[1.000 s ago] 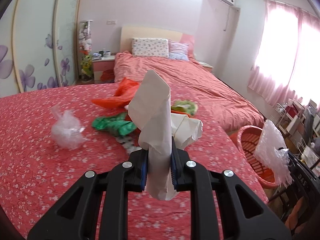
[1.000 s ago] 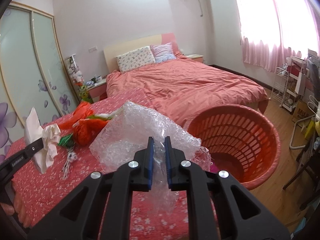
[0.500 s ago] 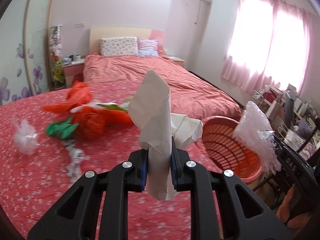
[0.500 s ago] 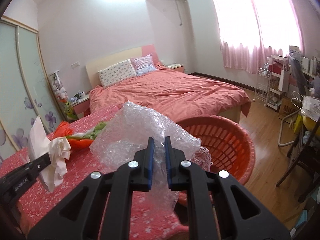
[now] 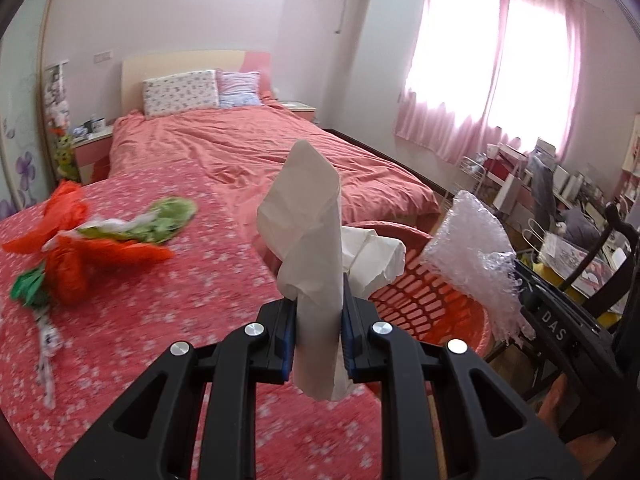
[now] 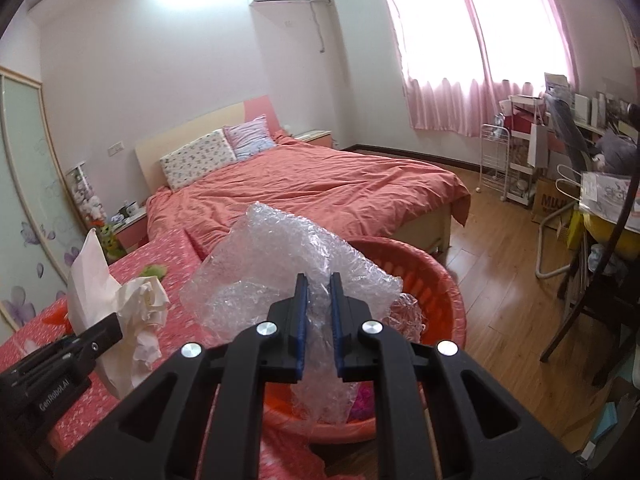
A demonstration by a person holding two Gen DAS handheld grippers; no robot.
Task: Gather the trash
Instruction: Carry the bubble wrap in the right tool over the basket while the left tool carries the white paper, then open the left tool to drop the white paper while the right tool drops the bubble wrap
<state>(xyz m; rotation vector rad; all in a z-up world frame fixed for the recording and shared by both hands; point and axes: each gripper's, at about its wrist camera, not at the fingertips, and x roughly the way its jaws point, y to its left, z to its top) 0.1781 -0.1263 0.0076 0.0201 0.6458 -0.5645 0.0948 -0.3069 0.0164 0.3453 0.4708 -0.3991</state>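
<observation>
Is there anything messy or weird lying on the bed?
Yes. A heap of crumpled orange and green bags lies strewn on the flowered red cover, with a white patterned scrap trailing beside it. That is litter on bedding, not in the orange basket.

Your way to the orange basket (image 6: pixel 448 292) is open from above: its mouth gapes just past the edge of the flowered red bedspread (image 5: pixel 168 320). To your left, orange and green wrappers (image 5: pixel 80 248) clutter the spread. To your right, a dark chair (image 6: pixel 592 280) crowds the wooden floor (image 6: pixel 504 264).
</observation>
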